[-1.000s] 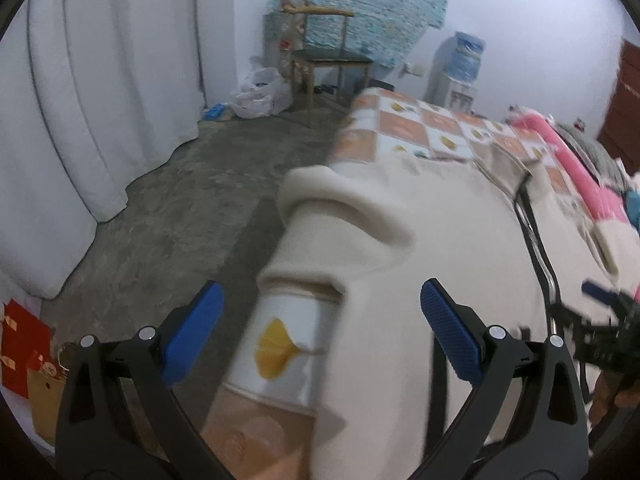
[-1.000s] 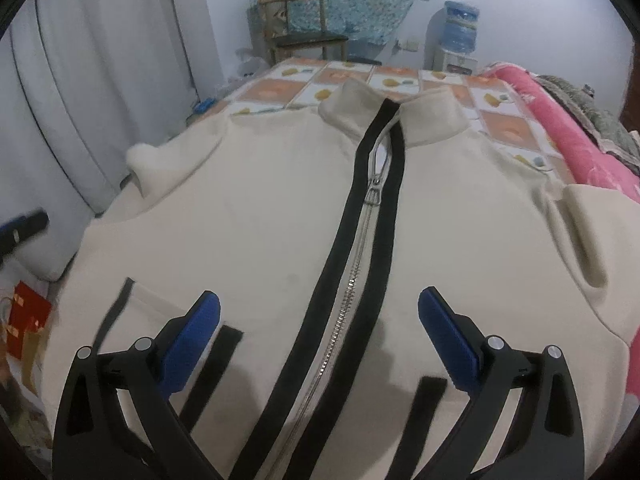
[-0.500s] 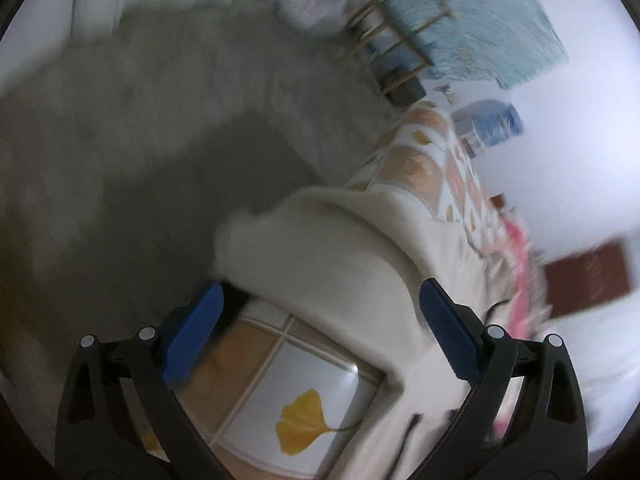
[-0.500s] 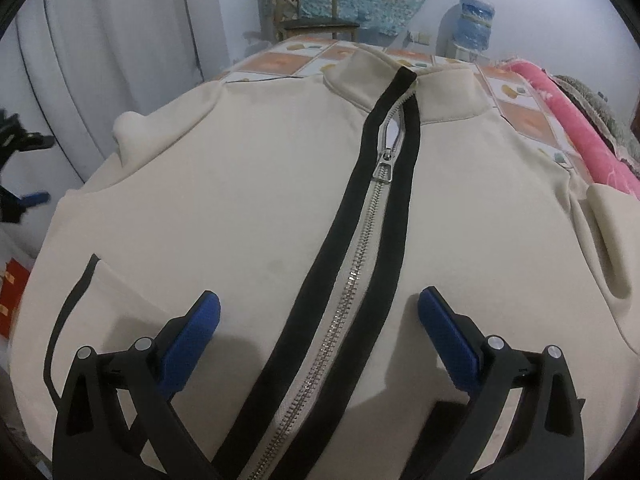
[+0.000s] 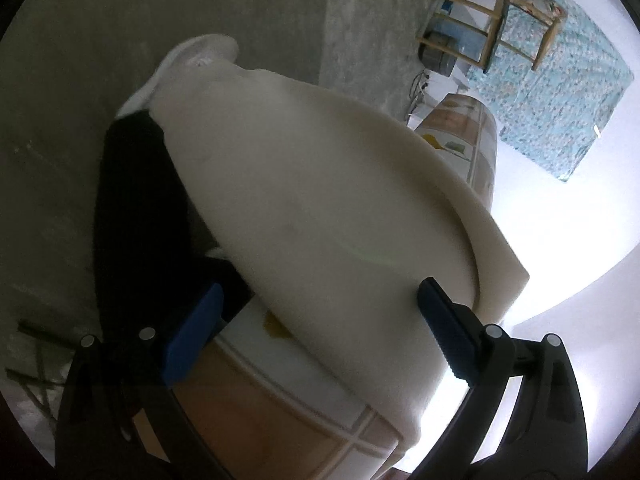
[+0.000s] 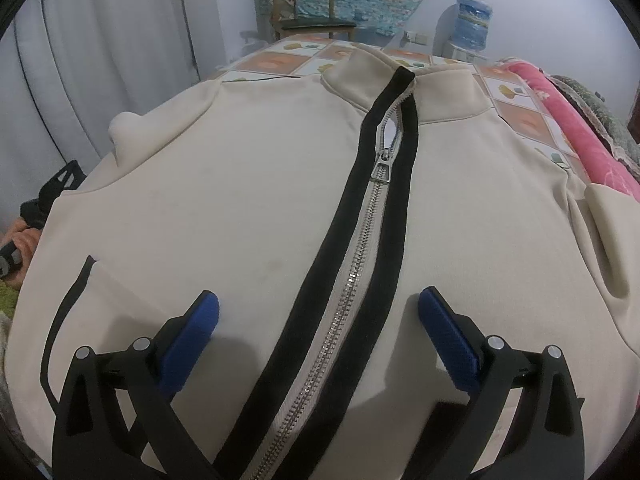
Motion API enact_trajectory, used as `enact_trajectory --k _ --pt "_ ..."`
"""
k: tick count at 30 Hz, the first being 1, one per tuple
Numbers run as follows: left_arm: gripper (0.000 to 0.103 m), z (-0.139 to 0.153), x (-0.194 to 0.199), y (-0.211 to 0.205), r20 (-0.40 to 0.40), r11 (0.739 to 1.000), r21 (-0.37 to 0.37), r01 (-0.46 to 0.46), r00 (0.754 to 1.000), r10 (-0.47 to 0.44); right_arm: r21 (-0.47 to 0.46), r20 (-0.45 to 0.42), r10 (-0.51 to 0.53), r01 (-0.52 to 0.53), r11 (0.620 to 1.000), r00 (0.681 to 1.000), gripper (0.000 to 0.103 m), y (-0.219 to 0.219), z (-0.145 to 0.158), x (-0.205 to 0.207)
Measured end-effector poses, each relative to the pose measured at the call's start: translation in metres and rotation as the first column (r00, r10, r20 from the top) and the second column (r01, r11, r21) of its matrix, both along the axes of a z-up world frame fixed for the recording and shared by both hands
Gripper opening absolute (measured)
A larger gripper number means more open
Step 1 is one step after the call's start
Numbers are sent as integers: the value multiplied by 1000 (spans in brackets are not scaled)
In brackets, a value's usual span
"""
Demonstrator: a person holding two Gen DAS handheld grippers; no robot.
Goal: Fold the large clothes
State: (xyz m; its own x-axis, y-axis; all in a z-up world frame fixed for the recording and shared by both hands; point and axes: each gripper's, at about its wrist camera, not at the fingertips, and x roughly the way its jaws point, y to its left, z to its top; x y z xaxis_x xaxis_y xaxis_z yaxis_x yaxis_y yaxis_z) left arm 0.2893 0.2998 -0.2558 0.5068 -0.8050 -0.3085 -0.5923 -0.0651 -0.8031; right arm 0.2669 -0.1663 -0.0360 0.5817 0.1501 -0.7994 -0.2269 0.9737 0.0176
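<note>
A cream zip-up jacket (image 6: 260, 200) lies front-up on the bed, its black-edged zipper (image 6: 380, 168) running down the middle. My right gripper (image 6: 318, 320) hovers open over the lower front, one finger on each side of the zipper. In the left wrist view the picture is rolled on its side. One cream sleeve (image 5: 320, 200) hangs over the bed's edge, ending in a black cuff (image 5: 136, 200). My left gripper (image 5: 316, 320) is low beside the bed with that sleeve between its wide fingers. Its jaws are closing, and the pads do not press the cloth.
The bed cover (image 5: 280, 400) has orange and white squares. Grey concrete floor (image 5: 120, 40) lies beside the bed. A white curtain (image 6: 100, 60) hangs on the left. At the back stand a wooden chair (image 6: 308, 12) and a water bottle (image 6: 474, 16). A pink blanket (image 6: 580, 136) lies right.
My left gripper dropped from above the bed to its side and rolled about a quarter turn, so the hanging sleeve now sits between its fingers. The right gripper hardly moved.
</note>
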Motion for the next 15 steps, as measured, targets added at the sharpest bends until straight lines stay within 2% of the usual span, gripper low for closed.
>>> enact_trajectory --k 3,5,7,8,9,10,11,13,14,15 --pt "75 3 4 6 26 1000 3 -29 999 29 0 0 0 0 1000 1000 96 0 0 0" --pt "53 9 6 14 21 998 34 -51 999 50 -1 0 -1 1 1000 1000 96 0 0 0" --pt "26 19 5 24 19 995 79 -63 998 61 -1 0 -1 1 1000 1000 96 0 0 0" --pt "22 30 7 32 39 987 146 -68 997 63 0 0 -1 1 1000 1000 96 0 0 0" --pt "14 46 11 39 68 970 234 -74 996 59 0 0 -1 1 1000 1000 96 0 0 0" --pt "10 57 13 43 86 955 288 -77 995 54 1 0 0 0 1000 1000 96 0 0 0" --pt "9 81 17 46 121 919 387 -79 992 34 2 0 -1 1 1000 1000 96 0 0 0" --pt "7 135 24 45 185 814 576 -82 982 -32 7 0 -2 2 1000 1000 96 -1 0 0" --pt "7 170 27 37 217 727 681 -89 973 -84 8 0 -2 2 1000 1000 96 -1 0 0" --pt "7 208 28 24 256 625 773 -110 955 -148 9 0 -2 2 1000 1000 97 -1 0 0"
